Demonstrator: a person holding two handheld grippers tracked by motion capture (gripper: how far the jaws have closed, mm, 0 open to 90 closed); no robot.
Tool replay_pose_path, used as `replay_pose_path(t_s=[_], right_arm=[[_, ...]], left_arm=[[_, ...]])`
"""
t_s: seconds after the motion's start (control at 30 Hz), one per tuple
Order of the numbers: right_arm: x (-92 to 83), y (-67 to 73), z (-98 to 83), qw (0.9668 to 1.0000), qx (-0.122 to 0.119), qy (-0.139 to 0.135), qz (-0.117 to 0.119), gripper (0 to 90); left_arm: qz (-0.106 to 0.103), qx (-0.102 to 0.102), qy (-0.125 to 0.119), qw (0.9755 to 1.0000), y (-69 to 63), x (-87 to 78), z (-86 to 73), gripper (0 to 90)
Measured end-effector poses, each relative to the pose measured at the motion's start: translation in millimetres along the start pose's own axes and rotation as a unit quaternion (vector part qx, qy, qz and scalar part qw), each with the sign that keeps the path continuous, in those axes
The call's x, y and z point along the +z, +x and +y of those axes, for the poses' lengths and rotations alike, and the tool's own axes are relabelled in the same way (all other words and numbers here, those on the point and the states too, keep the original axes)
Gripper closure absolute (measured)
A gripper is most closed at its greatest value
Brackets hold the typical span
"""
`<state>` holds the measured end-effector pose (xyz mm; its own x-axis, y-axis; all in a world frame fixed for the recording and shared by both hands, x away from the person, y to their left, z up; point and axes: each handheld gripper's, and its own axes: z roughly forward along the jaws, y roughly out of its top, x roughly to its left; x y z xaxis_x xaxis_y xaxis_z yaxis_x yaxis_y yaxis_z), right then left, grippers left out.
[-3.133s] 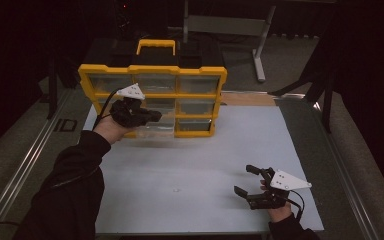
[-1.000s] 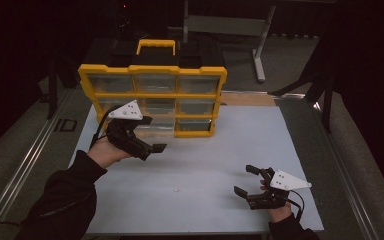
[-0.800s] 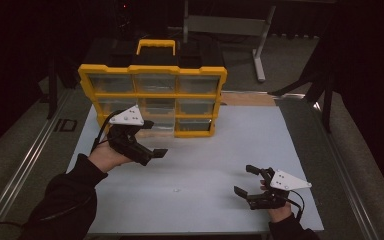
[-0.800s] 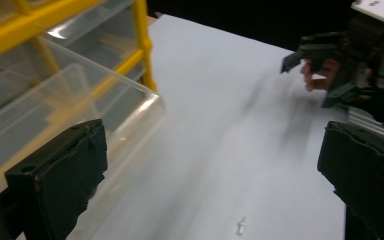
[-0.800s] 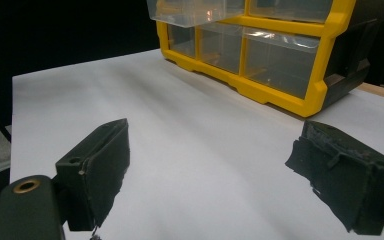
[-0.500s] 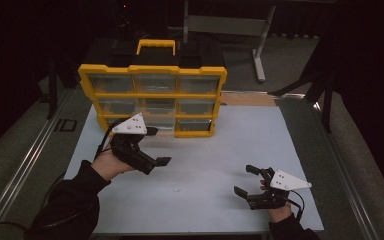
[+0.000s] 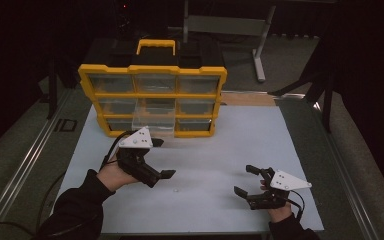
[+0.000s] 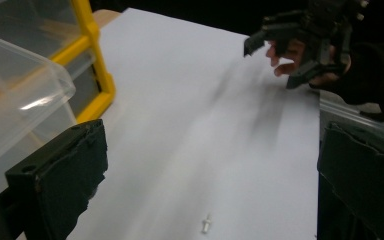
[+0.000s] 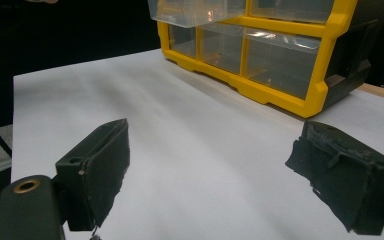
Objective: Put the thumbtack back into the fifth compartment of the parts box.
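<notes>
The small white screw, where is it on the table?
In the high view the small white screw lies on the white table, just in front of the left gripper, apart from it and left of centre.

The high view looks forward and down on the tabletop (image 7: 220, 145); both gripper views skim it low, sharing the yellow organizer (image 7: 152, 87).

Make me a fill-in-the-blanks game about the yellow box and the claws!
The drawer cabinet has a frame coloured ____.
One clear drawer in the middle column is pulled ____.
The left claw is open and holds ____.
A tiny white piece lies on the ____ mat.

Missing words: yellow, out, nothing, white
</notes>
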<state>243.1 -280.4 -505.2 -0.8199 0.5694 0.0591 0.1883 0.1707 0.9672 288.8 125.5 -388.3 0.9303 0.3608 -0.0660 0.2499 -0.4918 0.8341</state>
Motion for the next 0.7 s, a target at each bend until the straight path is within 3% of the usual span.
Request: replay_pose_path(t_s=[0.7], right_arm=[[0.3, -0.1, -0.3, 1.0, 0.002, 0.001, 0.001, 13.9]], left_arm=[[-0.032, 0.002, 0.034, 0.9989, -9.4, 34.8, -31.4, 0.2]])
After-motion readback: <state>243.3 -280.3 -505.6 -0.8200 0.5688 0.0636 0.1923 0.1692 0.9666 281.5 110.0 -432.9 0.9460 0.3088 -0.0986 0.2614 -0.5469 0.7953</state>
